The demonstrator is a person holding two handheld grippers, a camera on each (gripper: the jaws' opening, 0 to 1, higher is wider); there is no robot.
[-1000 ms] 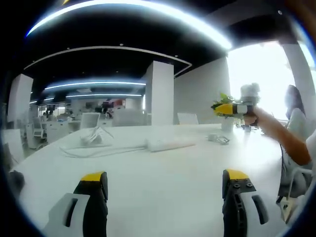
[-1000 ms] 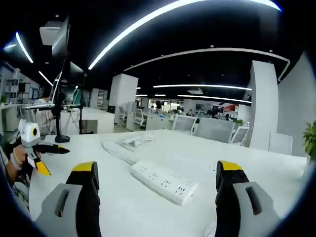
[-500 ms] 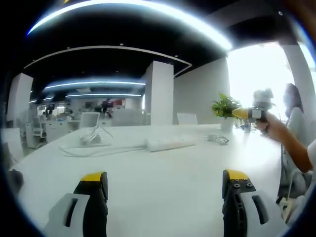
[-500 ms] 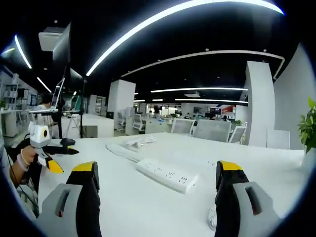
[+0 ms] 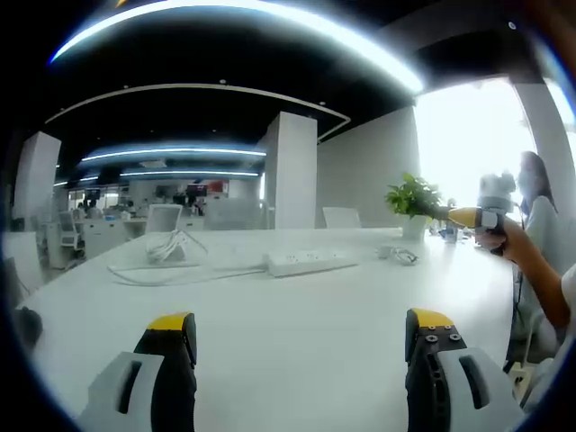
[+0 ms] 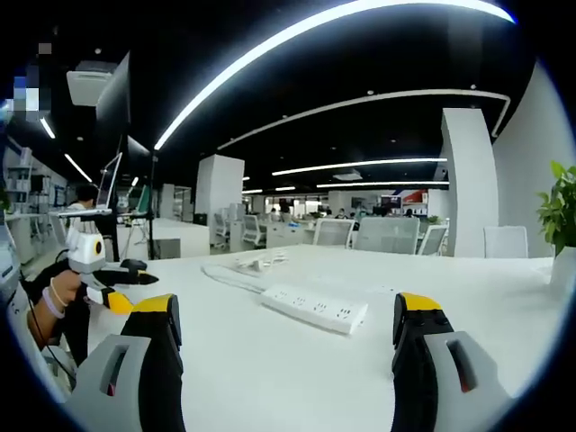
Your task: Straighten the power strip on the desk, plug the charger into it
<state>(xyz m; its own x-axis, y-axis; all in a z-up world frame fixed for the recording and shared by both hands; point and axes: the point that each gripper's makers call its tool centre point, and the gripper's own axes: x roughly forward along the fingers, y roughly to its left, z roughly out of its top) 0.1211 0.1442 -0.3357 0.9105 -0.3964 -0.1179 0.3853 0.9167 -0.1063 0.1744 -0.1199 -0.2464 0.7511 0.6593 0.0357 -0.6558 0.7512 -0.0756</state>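
One power strip (image 6: 314, 309), one charger (image 5: 397, 254), one potted plant (image 5: 413, 200).

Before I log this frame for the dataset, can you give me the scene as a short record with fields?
surface: white desk
power strip: white power strip lies flat mid-desk, untouched, its cable trailing away
charger: small white charger with cord, on the desk near the potted plant
left gripper: left gripper open, empty, above the desk
right gripper: right gripper open, empty, facing the power strip
task state: nothing plugged in yet
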